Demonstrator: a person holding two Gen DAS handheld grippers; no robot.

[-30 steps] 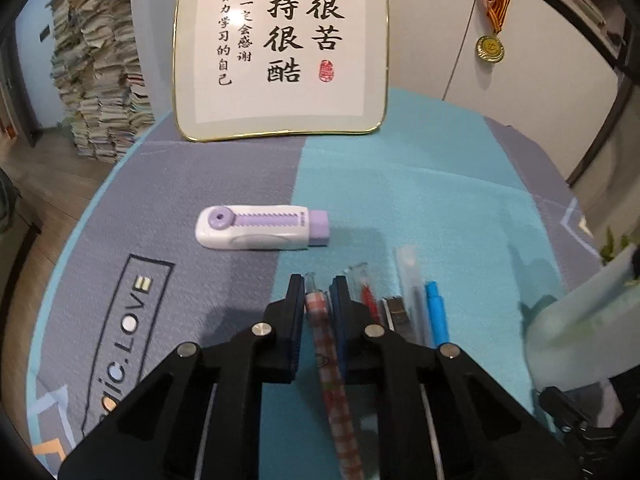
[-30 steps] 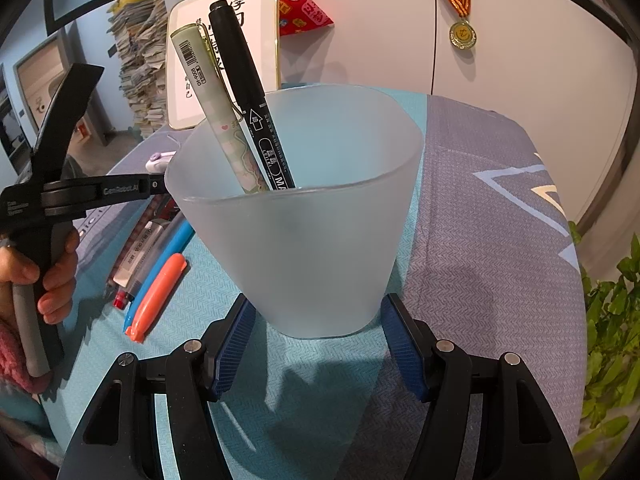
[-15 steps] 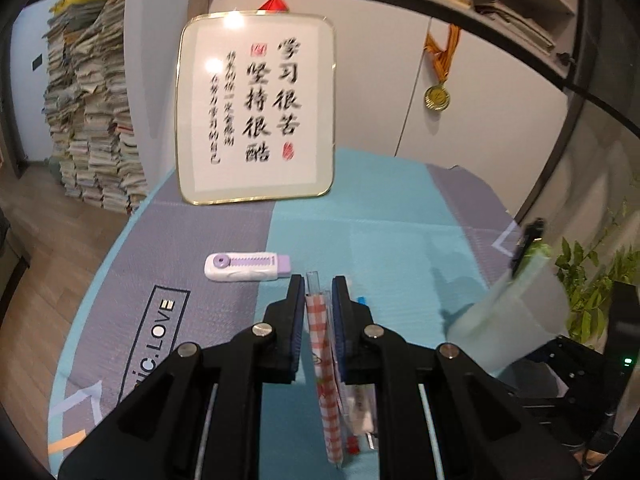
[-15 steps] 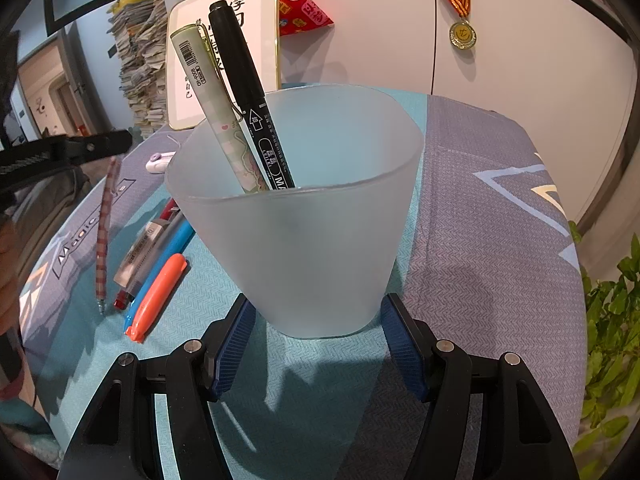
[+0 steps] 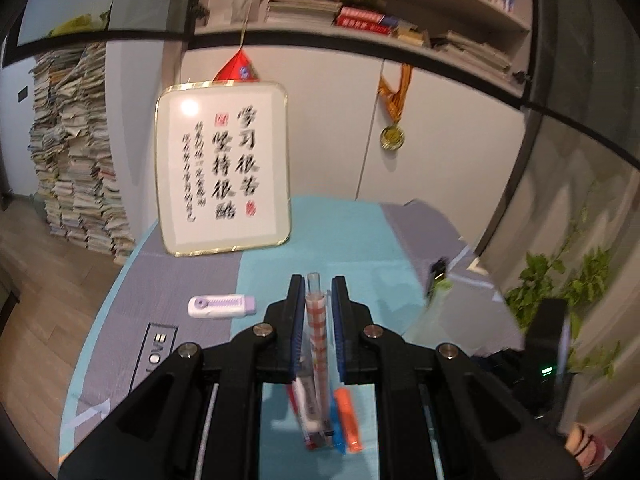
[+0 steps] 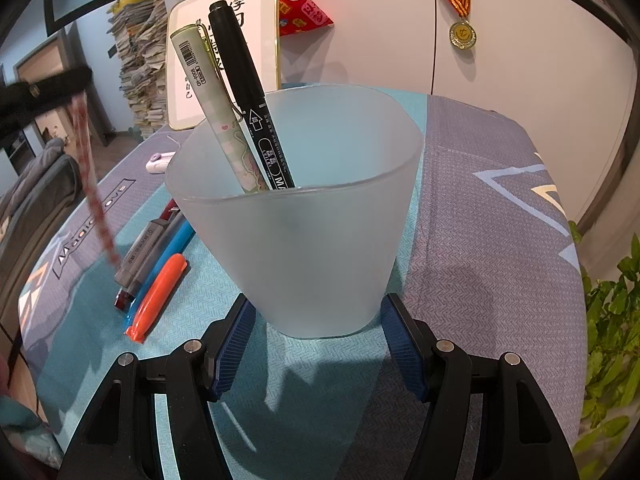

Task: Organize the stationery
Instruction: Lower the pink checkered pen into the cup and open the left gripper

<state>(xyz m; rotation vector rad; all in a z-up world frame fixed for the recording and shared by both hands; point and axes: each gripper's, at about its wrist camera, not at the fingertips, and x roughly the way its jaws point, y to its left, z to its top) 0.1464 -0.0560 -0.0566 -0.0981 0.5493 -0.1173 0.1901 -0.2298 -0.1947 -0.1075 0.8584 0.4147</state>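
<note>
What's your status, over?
Left gripper shut on checked pen, lifted. Right gripper holds frosted cup. Two pens inside; path looks clear.

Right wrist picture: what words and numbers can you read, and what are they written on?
"Magic" and "LOVE": on the table mat.
"学": top of the framed calligraphy sign; the rest is hidden.
"9008": on the green pen; its barcode is too small.
"MA": on the black marker; its other print is too small.
Grey pen: print blurred.

Left gripper (image 5: 316,296) raised checked pen (image 5: 316,320) off table (image 5: 320,232).
</note>
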